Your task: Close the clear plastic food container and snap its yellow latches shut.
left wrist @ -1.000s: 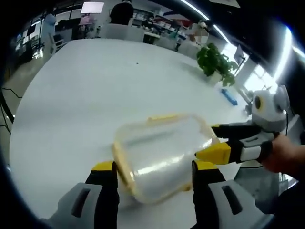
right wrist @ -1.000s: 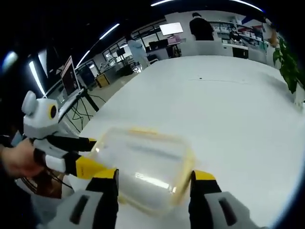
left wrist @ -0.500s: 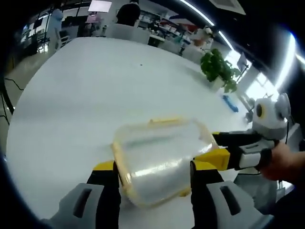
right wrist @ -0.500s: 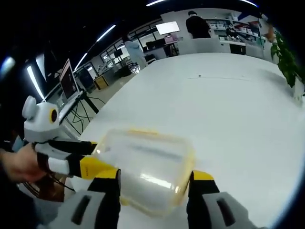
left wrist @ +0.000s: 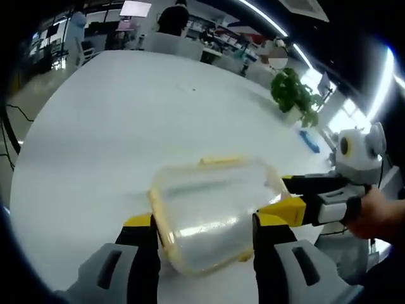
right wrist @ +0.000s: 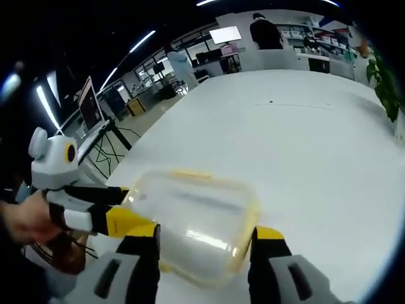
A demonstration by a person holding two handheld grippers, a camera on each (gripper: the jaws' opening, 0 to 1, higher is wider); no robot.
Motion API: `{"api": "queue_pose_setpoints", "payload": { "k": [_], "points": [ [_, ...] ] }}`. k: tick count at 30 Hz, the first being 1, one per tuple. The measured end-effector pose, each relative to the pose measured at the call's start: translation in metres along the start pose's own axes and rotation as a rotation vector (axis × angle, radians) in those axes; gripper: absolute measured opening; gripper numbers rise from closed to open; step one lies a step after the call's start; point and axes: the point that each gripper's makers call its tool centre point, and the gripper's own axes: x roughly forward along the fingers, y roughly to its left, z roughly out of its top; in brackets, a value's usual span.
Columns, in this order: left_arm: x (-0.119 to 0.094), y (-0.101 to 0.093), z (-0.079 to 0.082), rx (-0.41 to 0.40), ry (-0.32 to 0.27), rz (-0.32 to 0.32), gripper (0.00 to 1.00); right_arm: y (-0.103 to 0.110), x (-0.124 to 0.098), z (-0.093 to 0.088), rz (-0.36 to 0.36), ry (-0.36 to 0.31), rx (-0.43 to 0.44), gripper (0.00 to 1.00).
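Container [left wrist: 212, 212] sits on the white counter [left wrist: 114, 126], close to the near edge, between both tools. Clear body, yellow rim, lid looks seated on top; one yellow latch [left wrist: 218, 158] shows on the far long side. Can't tell if any latch is snapped yet, the frames are blurred.

Left tool [left wrist: 205, 228]: jaws parted, straddling the box on either side, apparently touching or just beside the walls. Can't confirm real clamping force. Right tool [right wrist: 205, 237] does the same from the opposite side, jaws spread around the same box [right wrist: 193, 221]. In the left gripper view the right tool comes in from the right with its yellow tip at the box's corner.

Handling guess: looks empty, so light. Thin plastic, stiff at the rim, flexy in the walls and lid centre. Smooth and slick, and it will skate on this counter if pushed sideways. Not fragile, but latch hinges can stress if levered wrong.

Where to hold: brace one tool against a short end at the rim, not mid-wall. Press each latch down and inward with the other jaw tip, straight toward the body.
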Motion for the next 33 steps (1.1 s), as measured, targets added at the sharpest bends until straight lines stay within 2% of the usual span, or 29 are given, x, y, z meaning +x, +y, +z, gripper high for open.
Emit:
{"api": "queue_pose_setpoints", "payload": {
  "k": [19, 33],
  "points": [
    [0.025, 0.021, 0.041, 0.000, -0.009, -0.001, 0.59, -0.018, 0.028, 0.041, -0.004, -0.024, 0.012, 0.55],
    [0.038, 0.038, 0.067, -0.002, -0.013, 0.002, 0.59, -0.023, 0.047, 0.064, -0.005, -0.043, 0.016, 0.55]
  ]
}}
